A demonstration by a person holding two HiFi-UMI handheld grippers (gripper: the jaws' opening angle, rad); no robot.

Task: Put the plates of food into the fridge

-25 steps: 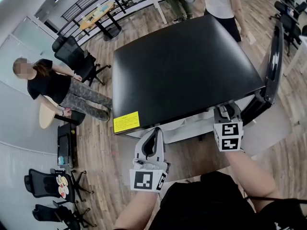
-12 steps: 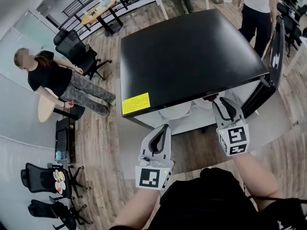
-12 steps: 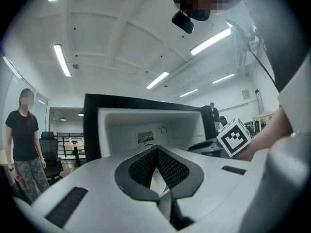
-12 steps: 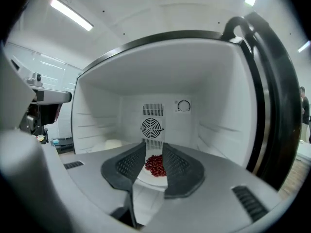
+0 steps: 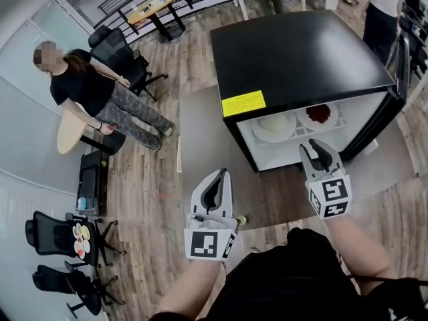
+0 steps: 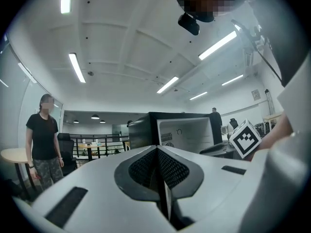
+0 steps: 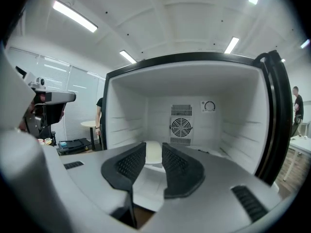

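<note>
Two plates are in already by my read: the plate of pale food (image 5: 273, 126) and the plate of red food (image 5: 319, 114) sit side by side on the shelf (image 5: 294, 144) inside the fridge (image 5: 301, 52), with the door (image 5: 374, 132) open to the right. So I judge the loading done as far as I can see. What's left is probably shutting the door, unless more plates wait; something round and colourful lies on a chair (image 5: 80, 241) far left, too small to call. The left gripper (image 5: 215, 182) has its jaws shut together on nothing. The right gripper (image 5: 315, 151) has its jaws partly apart and empty, in front of the open fridge, clear of both plates. Only the head view gives both plates. The right gripper view looks straight into the cavity: fan grille (image 7: 181, 126), dial (image 7: 209, 106), and just the pale plate beyond its jaws, no red one. The left gripper view shows the fridge from outside, no plates, plus a person (image 6: 43, 140) standing left.
</note>
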